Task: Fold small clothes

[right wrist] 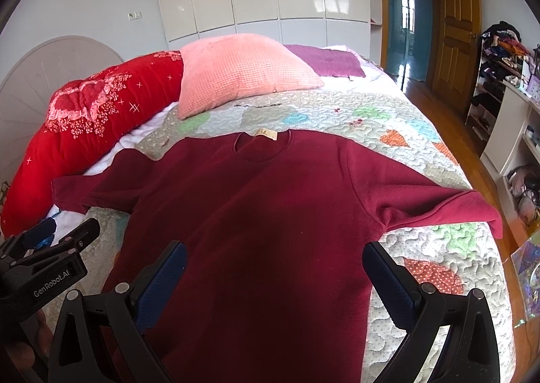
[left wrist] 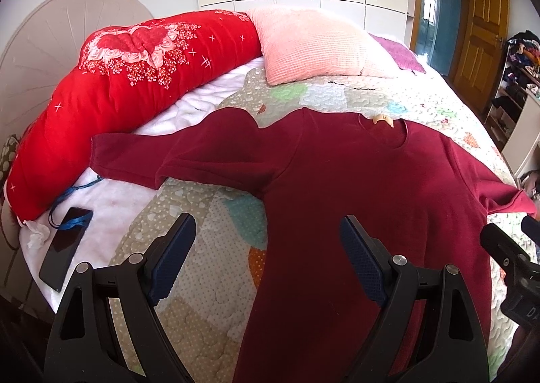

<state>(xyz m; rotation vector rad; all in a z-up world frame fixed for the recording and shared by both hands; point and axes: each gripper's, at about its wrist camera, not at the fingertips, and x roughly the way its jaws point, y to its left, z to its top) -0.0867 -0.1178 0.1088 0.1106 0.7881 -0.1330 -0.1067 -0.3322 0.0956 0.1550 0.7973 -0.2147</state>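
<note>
A dark red long-sleeved top point(left wrist: 354, 187) point(right wrist: 263, 214) lies flat on the quilted bedspread point(left wrist: 216, 231) point(right wrist: 422, 248), neck with a tan label pointing away, sleeves spread to both sides. My left gripper point(left wrist: 268, 231) hovers open above the top's left side edge, nothing between its fingers. My right gripper point(right wrist: 275, 260) is open above the top's lower body, holding nothing. Each gripper shows at the edge of the other's view: the right gripper point(left wrist: 506, 248) and the left gripper point(right wrist: 67, 248).
A red floral bolster point(left wrist: 135, 79) and a pink pillow point(left wrist: 320, 45) lie at the head of the bed. A dark phone with a blue strap point(left wrist: 64, 244) rests on the white sheet at left. Shelves with clutter point(right wrist: 506, 96) stand right of the bed.
</note>
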